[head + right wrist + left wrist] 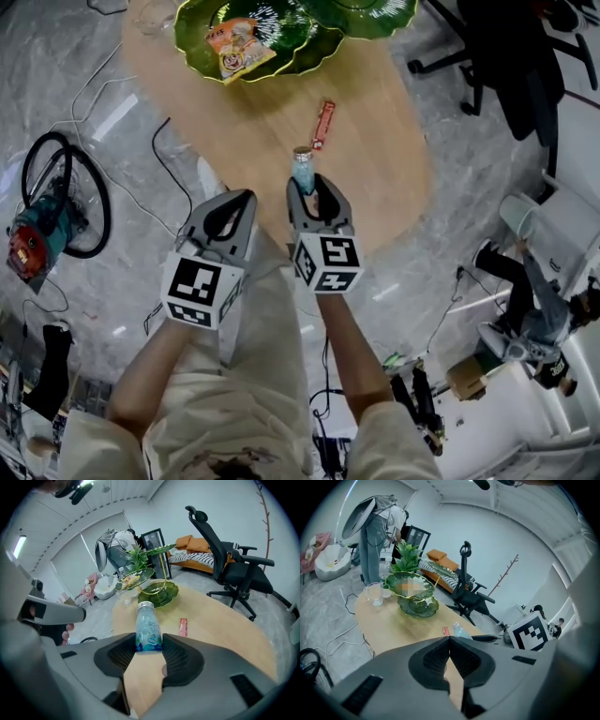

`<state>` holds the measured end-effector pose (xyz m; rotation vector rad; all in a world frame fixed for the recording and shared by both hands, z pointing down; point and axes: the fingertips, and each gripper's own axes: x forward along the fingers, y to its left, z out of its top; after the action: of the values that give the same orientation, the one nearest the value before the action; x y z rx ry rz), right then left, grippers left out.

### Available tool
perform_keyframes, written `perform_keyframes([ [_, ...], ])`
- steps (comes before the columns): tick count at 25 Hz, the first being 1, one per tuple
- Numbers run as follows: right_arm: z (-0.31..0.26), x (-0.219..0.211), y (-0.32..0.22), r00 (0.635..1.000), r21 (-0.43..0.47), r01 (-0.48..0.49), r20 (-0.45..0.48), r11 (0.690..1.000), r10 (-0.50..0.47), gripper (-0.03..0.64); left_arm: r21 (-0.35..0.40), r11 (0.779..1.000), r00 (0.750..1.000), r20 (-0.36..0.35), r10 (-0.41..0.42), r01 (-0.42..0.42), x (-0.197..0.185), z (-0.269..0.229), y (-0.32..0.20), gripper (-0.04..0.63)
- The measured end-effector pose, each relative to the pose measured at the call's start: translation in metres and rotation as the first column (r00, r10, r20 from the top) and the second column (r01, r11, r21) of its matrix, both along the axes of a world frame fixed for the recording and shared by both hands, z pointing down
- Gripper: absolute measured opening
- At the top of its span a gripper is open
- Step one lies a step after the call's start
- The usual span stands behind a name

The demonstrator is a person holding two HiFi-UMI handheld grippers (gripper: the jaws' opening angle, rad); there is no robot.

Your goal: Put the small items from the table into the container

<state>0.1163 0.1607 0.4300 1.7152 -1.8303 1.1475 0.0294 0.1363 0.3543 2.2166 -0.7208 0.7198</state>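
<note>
the table [375, 178] was big, oval and smooth – light wood. at its far end sat a shiny green dish [199, 47] shaped like a leaf, with a wavy gold edge and an orange snack packet [239, 47] inside. the left gripper [246, 195] was closed tight on nothing. the right gripper [315, 186] squeezed a small clear bottle [302, 171], upright by the table's near edge – silver cap, blue label too small to read. a thin red wrapper [322, 124] lay just past it.
</note>
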Motion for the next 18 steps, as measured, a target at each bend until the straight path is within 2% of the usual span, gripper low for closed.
perform_keyframes([
  [18,-0.05,-0.024,-0.022,1.0,0.103,-0.024,0.01,0.994,0.024,0.173,0.024,1.0,0.999,-0.034,0.019,-0.018,-0.018,-0.019,-0.011,0.006],
])
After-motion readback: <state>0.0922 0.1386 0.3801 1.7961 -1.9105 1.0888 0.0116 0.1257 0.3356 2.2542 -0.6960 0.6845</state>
